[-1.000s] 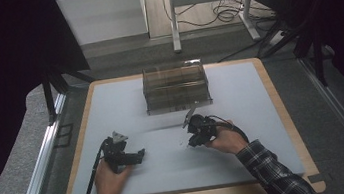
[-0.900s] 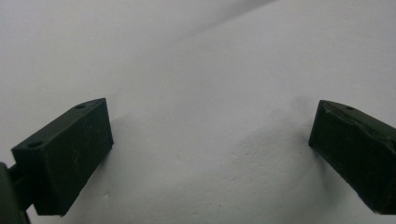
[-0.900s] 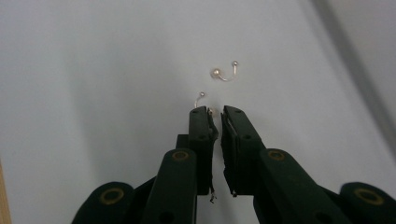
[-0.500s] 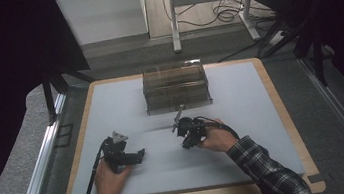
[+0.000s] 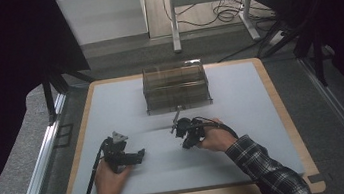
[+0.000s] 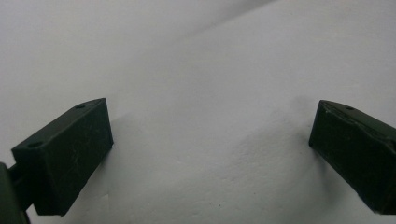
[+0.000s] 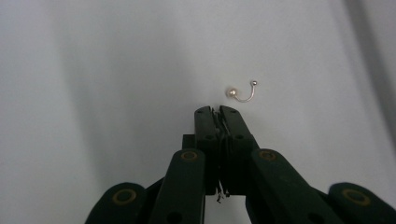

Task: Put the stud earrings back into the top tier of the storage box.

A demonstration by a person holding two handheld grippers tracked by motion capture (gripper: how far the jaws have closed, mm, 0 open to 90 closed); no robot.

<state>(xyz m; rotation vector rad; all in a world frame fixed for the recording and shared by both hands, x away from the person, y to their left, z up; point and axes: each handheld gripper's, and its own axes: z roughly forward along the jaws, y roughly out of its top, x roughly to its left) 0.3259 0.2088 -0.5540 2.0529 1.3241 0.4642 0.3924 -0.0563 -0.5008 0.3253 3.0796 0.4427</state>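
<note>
Right hand-held gripper [image 7: 216,109] has its two black jaws pressed together, and a thin glint of wire or metal shows in the seam between them; what that sliver is cannot be made out. Just beyond the jaw tips, slightly to the right in the right gripper view, a small earring [image 7: 241,93] lies on the pale worktop [image 7: 93,70]: a curved silver wire with a pearl-like bead at one end and a tiny ball at the other. It sits very near the tips but apart from them, untouched.

From the high view, the right hand-held gripper [image 5: 182,128] is held by a hand [image 5: 214,138] in a plaid sleeve [image 5: 268,171], over the middle of the grey worktop [image 5: 240,93], in front of a transparent brown plastic box [image 5: 175,86] that stands toward the far edge. A slim metal piece [image 5: 177,114] sticks up and away from the gripper towards the box; the earring itself is too small to pick out there.

Left hand-held gripper [image 5: 140,156] rests low on the worktop nearer the person's side, gripped by the other hand [image 5: 110,178], with its cable [image 5: 91,188] trailing back to the near edge. In the left gripper view its jaws stand wide apart with nothing between them, just above the bare surface [image 6: 210,93], one pad [image 6: 65,154] at the left and the other at the right.
</note>
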